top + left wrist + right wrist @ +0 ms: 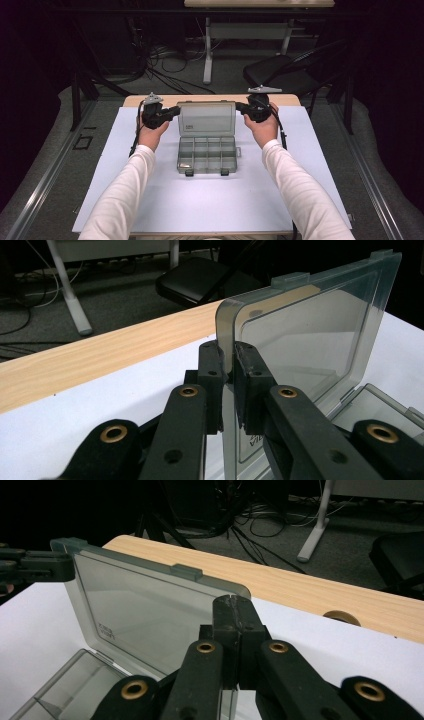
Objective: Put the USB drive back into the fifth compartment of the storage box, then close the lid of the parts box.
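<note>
Left gripper view puts my left gripper [227, 385] pinching the lid [310, 335] by its side edge; my right gripper [234, 630] clamps the opposite edge, so it stands upright and steady. Its compartment box [206, 155] sits open mid-table on the white sheet [125, 200], wooden table edge [135, 100] beyond.
</note>
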The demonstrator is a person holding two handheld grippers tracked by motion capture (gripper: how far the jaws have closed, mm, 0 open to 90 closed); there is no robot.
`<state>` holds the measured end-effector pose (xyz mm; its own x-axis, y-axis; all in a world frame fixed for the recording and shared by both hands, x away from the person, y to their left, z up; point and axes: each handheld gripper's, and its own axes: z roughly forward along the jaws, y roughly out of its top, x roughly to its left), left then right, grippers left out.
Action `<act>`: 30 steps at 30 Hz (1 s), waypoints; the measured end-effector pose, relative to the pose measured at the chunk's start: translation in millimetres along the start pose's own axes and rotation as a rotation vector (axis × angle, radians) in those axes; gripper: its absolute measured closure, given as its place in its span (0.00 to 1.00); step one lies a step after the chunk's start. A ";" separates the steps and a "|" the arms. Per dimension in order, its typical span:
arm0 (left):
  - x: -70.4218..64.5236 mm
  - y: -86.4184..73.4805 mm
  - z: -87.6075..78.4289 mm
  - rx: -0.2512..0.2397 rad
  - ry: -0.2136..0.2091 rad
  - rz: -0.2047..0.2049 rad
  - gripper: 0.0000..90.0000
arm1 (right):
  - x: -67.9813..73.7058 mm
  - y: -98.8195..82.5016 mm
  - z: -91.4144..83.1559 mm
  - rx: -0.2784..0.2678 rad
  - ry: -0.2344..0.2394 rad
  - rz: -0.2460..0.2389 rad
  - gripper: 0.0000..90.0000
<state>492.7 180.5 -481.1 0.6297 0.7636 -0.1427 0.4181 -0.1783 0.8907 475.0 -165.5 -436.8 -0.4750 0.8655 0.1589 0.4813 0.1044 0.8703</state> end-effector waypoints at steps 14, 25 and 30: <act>-5.3 -4.4 -5.5 -0.030 0.006 0.019 0.93 | 8.3 19.4 -0.9 0.001 -0.007 0.002 1.00; -9.5 -7.7 -9.6 -0.046 0.012 0.037 0.93 | 12.6 32.9 10.6 0.000 -0.035 0.010 1.00; -10.9 -10.2 -11.2 -0.062 0.012 0.038 0.93 | 10.4 29.0 24.4 0.028 -0.054 0.022 1.00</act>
<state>474.2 180.9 -483.9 0.6366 0.7642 -0.1030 0.3519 -0.1690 0.9207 502.1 -141.6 -421.3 -0.4241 0.8928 0.1520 0.5120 0.0980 0.8534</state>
